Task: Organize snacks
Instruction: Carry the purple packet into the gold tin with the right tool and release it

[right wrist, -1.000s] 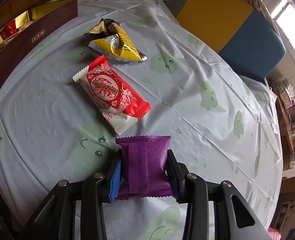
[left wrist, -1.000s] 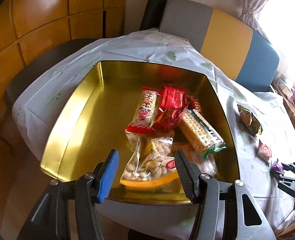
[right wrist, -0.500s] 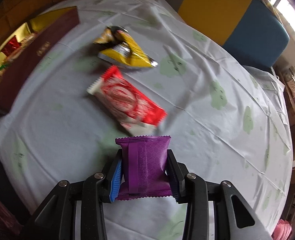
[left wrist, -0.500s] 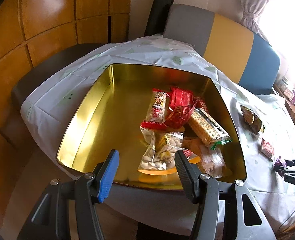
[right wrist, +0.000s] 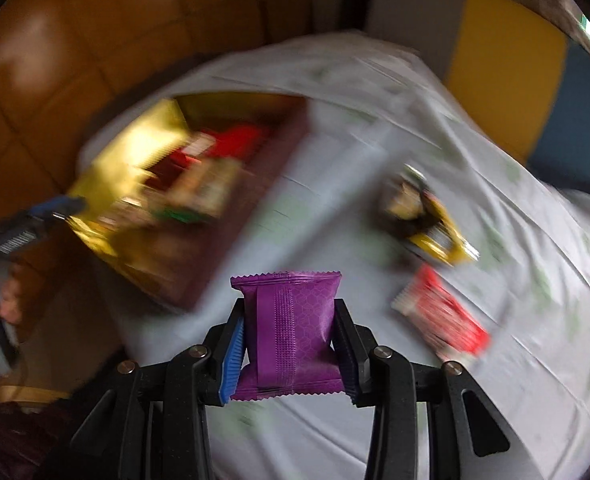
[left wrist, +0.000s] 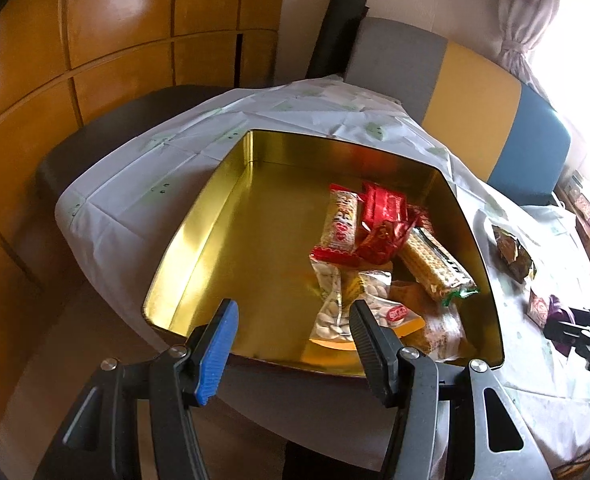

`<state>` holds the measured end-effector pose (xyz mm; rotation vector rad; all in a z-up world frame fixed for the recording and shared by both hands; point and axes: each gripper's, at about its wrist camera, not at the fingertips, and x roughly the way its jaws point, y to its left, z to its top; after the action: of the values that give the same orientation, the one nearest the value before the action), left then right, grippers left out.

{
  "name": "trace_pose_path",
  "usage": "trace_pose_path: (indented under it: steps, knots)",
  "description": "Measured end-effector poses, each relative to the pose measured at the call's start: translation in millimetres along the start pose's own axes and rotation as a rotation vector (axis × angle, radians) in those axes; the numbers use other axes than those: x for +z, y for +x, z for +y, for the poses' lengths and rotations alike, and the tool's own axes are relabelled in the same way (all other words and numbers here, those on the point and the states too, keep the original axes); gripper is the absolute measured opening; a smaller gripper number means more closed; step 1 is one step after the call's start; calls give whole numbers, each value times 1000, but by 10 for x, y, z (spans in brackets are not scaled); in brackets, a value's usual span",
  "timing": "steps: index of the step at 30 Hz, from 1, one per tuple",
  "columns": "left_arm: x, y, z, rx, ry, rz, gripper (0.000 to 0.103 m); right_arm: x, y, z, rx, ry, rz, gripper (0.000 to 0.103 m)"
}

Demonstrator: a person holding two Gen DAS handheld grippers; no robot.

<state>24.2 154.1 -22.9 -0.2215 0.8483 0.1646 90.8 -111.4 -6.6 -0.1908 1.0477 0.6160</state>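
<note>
A gold-lined tin box (left wrist: pixel 199 248) sits on the cloth-covered table and holds several snack packs: a nut bag (left wrist: pixel 335 300), a cracker pack (left wrist: pixel 435 264) and red wrappers (left wrist: pixel 383 208). My left gripper (left wrist: pixel 291 328) hovers open over the box's near edge with nothing between its fingers. My right gripper (right wrist: pixel 287 312) is shut on a purple snack packet (right wrist: pixel 289 320), held above the table. In its blurred view the box (right wrist: pixel 255 184) lies ahead to the left. A red packet (right wrist: pixel 443 320) and a yellow packet (right wrist: pixel 427 216) lie on the cloth to the right.
A white tablecloth (left wrist: pixel 143 168) covers the round table. A grey, yellow and blue bench back (left wrist: pixel 475 104) stands behind it, wooden panels (left wrist: pixel 95 40) to the left. A hand holding the left gripper's handle (right wrist: pixel 3 300) shows at the far left of the right wrist view.
My right gripper has lifted and swung left toward the box with the purple packet still in it. My left gripper has drawn back a little from the box, still open.
</note>
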Motion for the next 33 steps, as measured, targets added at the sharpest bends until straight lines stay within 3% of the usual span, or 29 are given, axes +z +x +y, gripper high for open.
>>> trace_pose_path:
  steps: [6,10,15,22,26,33]
  knots:
    - [7,-35,124,9,-26,-9,58,295,113,694,114,-134,-40,40]
    - [14,-20,175,11,-38,-7,58,393,496,1009,165,-171,15,41]
    - [-22,8,220,15,-39,5,58,452,968,1228,170,-162,73,44]
    - [-56,9,245,42,-24,-3,59,447,1098,1251,184,-135,74,48]
    - [-58,9,210,34,-23,-3,59,420,965,1193,189,-131,38,58]
    - [-60,-36,124,31,1,-12,59,350,599,1041,178,-121,-20,58]
